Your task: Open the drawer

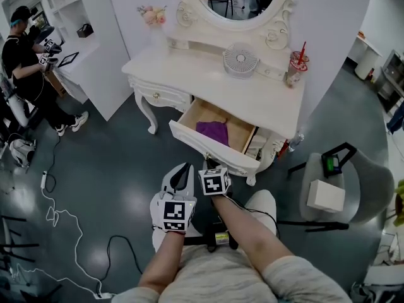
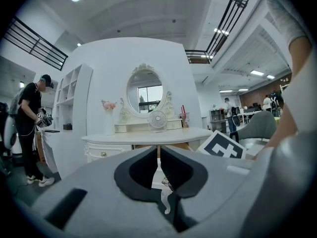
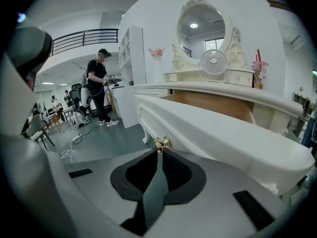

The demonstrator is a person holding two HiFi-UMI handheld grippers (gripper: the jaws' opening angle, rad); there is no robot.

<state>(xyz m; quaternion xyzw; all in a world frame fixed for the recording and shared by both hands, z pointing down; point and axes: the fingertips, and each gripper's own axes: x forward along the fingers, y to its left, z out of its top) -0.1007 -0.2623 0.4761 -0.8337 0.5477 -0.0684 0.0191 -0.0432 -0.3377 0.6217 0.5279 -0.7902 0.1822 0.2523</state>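
- Head view: one drawer [image 1: 218, 149] of the dressing table [image 1: 271, 100] stands pulled out, with one purple cloth [image 1: 213, 131] inside.
- Left gripper view: left gripper [image 2: 159, 150] jaws are together and hold nothing.
- Right gripper view: right gripper [image 3: 159, 151] jaws are pinched on the one gold knob [image 3: 162, 142] of the drawer front.

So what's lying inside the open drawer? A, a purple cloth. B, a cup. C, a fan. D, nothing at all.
A: a purple cloth lies in the open drawer, while the fan and cup stand up on the tabletop.
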